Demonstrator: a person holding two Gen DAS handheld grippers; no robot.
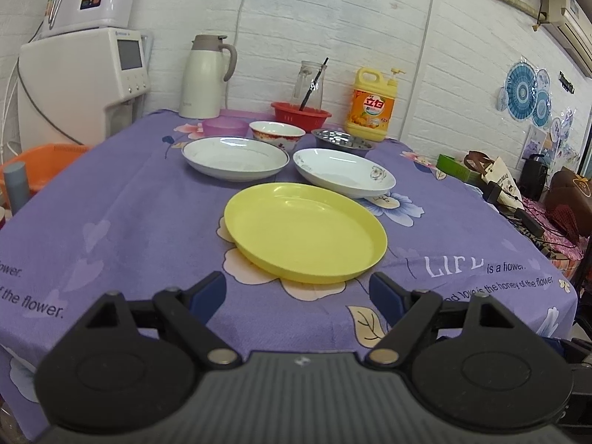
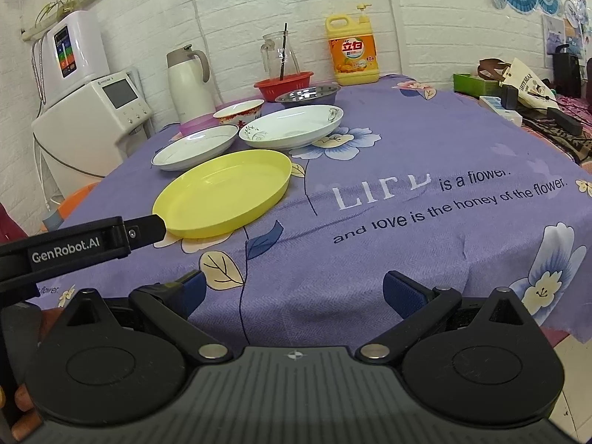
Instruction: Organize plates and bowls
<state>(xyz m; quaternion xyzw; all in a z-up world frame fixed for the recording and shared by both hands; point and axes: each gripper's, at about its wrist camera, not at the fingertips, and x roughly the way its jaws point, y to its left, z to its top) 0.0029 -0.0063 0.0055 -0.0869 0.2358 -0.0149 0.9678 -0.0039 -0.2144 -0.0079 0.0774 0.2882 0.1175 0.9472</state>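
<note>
Though partly hidden behind bowls, purple bowl (image 1: 225, 126).

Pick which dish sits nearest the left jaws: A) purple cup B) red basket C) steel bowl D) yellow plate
D: the yellow plate lies just ahead of the open left gripper, while the other dishes sit farther back toward the wall.
</note>
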